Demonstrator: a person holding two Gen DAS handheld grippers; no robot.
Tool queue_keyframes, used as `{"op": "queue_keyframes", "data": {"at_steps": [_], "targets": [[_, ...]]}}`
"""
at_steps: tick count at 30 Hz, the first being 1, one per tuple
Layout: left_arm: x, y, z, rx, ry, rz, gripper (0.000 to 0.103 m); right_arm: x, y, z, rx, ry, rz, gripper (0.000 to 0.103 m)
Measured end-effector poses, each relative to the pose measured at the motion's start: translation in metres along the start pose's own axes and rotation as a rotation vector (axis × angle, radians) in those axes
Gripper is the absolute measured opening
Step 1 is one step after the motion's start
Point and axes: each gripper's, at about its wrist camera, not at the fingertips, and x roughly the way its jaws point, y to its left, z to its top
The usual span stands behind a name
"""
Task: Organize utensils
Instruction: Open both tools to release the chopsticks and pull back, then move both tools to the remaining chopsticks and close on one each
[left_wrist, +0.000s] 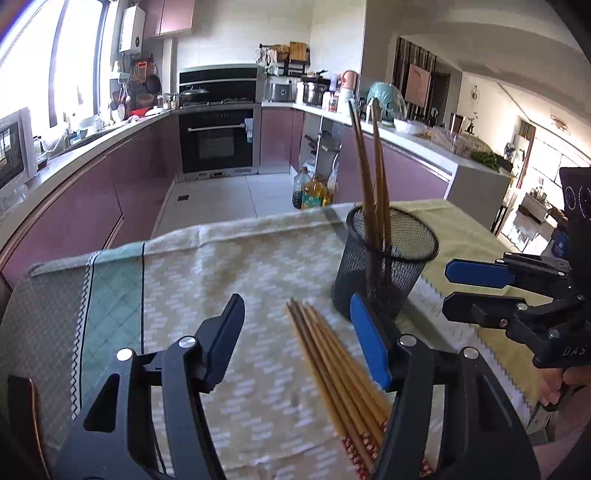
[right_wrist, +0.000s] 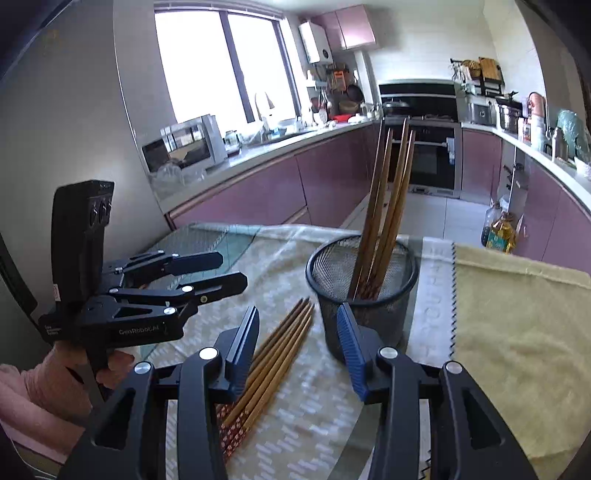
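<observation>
Kitchen scene, table (left_wrist: 258, 406) draped in a patterned cloth (left_wrist: 240, 266) with a yellow towel (right_wrist: 517, 314) over its right end. Black mesh holder (left_wrist: 388, 258) standing upright on the cloth near the far edge, roughly where the patterned cloth meets the yellow towel. Four or so wooden chopsticks (left_wrist: 373, 184) already inside it, leaning up and out past the rim. Loose bundle of chopsticks (left_wrist: 332, 365) lying flat on the cloth just beside the holder, on its left and toward the near edge, tips pointing to the far edge, red-patterned ends closest to the cameras.

Left gripper (left_wrist: 299, 339) poised above that loose bundle, jaws spread wide, nothing pinched, bundle lying in the gap below without touching either pad as far as visible. Right gripper (right_wrist: 299, 343) also over the bundle and close in front of the holder, jaws parted somewhat narrower, nothing held; blue pad overlapping the holder's wall in its own view, contact impossible to tell. Both grippers side by side, each visible in the other's camera, a hand (right_wrist: 74, 369) with a pink sleeve on the left one's handle.
</observation>
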Motion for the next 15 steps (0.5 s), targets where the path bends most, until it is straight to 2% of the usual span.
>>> {"op": "queue_keyframes", "data": {"at_steps": [4,7,15], "targets": [[0.013,0.005,-0.023,-0.013,0.099,0.008,0.058,0.035,0.005,-0.027,0.033,0.139,0.011,0.042],[0.018,0.009,-0.039,-0.03,0.143,0.001,0.058,0.049,0.01,-0.037,0.032,0.191,-0.003,0.042],[0.019,0.004,-0.054,-0.032,0.183,-0.03,0.057,0.057,0.023,-0.047,0.013,0.223,-0.044,0.041]]}}
